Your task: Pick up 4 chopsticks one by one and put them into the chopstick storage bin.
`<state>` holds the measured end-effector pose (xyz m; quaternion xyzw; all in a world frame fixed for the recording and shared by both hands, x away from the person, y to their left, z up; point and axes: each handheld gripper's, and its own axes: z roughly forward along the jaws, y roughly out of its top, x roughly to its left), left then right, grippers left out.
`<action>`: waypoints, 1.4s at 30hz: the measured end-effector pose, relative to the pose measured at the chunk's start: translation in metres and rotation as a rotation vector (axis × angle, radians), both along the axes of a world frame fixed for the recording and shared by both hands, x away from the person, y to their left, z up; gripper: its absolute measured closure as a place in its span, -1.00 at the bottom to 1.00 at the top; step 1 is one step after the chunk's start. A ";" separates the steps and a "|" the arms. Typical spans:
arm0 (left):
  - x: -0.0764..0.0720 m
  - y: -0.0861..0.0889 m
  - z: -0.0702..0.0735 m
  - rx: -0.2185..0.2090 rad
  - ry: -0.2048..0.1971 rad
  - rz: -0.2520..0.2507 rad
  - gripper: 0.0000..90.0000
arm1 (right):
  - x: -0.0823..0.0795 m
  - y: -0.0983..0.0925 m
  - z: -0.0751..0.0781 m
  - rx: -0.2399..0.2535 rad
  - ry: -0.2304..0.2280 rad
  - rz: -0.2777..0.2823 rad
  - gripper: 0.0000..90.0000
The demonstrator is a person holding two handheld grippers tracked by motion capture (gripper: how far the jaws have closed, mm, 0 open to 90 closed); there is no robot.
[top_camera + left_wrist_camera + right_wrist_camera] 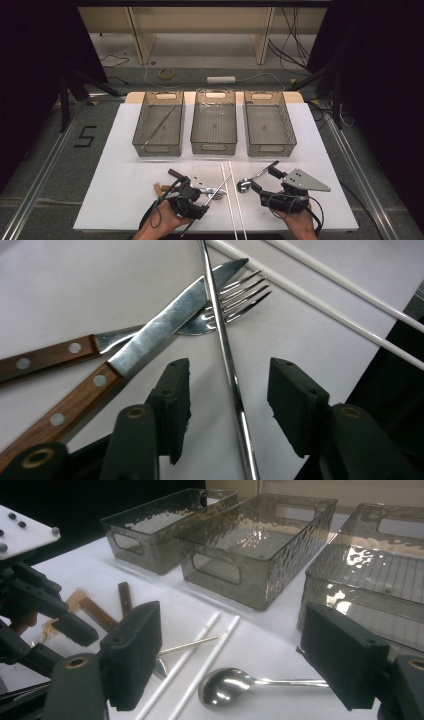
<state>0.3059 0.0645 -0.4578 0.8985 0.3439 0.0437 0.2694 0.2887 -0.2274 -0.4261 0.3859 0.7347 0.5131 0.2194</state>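
At the near edge of the table [115, 165], the left gripper [229, 390] is pointing down over a thin metal rod [226, 355]. Its jaws are standing apart, one on each side of the rod, and neither pad is touching it. The rod is running from between the jaws away across the table, and it is lying over the tines of a fork [235, 297] and just past the tip of a knife [165, 327]. The knife, with a wooden handle and rivets, is lying across the fork's neck; the fork's wooden handle is sticking out to the left in the left gripper view. Just beyond the fork, two white sticks [320, 305] are lying side by side, close together.

To the right, the right gripper [230, 650] is hovering low with its jaws wide apart and nothing between the pads. Ahead of it a spoon [225, 686] is lying on the table, bowl toward the white sticks, handle running off behind the right jaw.

Farther back, three tinted clear bins [214, 127] are standing in a row across the table. In the high view, the left bin [159, 125] is holding a thin rod lying slantwise.
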 end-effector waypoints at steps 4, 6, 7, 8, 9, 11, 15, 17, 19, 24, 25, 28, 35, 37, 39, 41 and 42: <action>-0.001 -0.004 -0.003 0.023 -0.010 -0.016 0.33 | 0.000 0.000 0.000 -0.001 0.000 0.002 -0.43; 0.001 -0.005 -0.004 0.026 -0.007 -0.019 0.40 | 0.000 0.001 0.000 -0.001 0.001 0.003 -0.43; 0.001 -0.006 -0.005 0.025 -0.005 -0.017 0.47 | 0.000 0.001 0.000 -0.001 0.002 0.004 -0.43; 0.001 -0.006 -0.005 0.025 -0.007 -0.016 0.47 | 0.000 0.001 0.000 -0.001 0.002 0.004 -0.43; 0.002 -0.006 -0.006 0.028 -0.011 -0.020 0.51 | 0.000 0.001 0.000 -0.001 0.001 0.005 -0.43; 0.002 -0.007 -0.007 0.031 -0.011 -0.017 0.56 | 0.000 0.001 0.000 -0.002 0.001 0.005 -0.43; 0.003 -0.010 -0.010 0.046 -0.018 -0.024 0.65 | 0.000 0.001 0.000 -0.002 0.002 0.005 -0.43; 0.003 -0.012 -0.013 0.063 -0.020 -0.027 0.69 | 0.000 0.001 0.000 -0.003 0.000 0.006 -0.43; 0.002 -0.013 -0.013 0.071 -0.031 -0.034 0.73 | -0.001 0.001 0.000 -0.003 0.001 0.007 -0.43; 0.004 -0.012 -0.013 0.068 -0.026 -0.029 0.80 | 0.000 0.001 0.000 -0.005 0.000 0.006 -0.43; 0.004 -0.012 -0.014 0.066 -0.024 -0.028 0.85 | -0.001 0.001 0.000 -0.007 0.001 0.007 -0.43; 0.004 -0.011 -0.014 0.064 -0.022 -0.023 0.85 | 0.000 0.002 0.000 -0.010 0.002 0.008 -0.43; 0.005 -0.010 -0.014 0.053 -0.014 -0.016 0.88 | 0.000 0.002 -0.001 -0.010 0.003 0.008 -0.43; 0.005 -0.010 -0.014 0.048 -0.014 -0.012 0.88 | 0.000 0.002 -0.001 -0.010 0.005 0.009 -0.43; 0.005 -0.009 -0.014 0.051 -0.022 -0.015 0.89 | 0.000 0.002 -0.001 -0.011 0.004 0.011 -0.43; 0.005 -0.008 -0.013 0.053 -0.034 -0.007 0.89 | -0.001 0.002 0.000 -0.010 0.001 0.012 -0.43; 0.006 -0.007 -0.012 0.046 -0.033 -0.006 0.89 | -0.001 0.002 0.000 -0.010 0.001 0.012 -0.43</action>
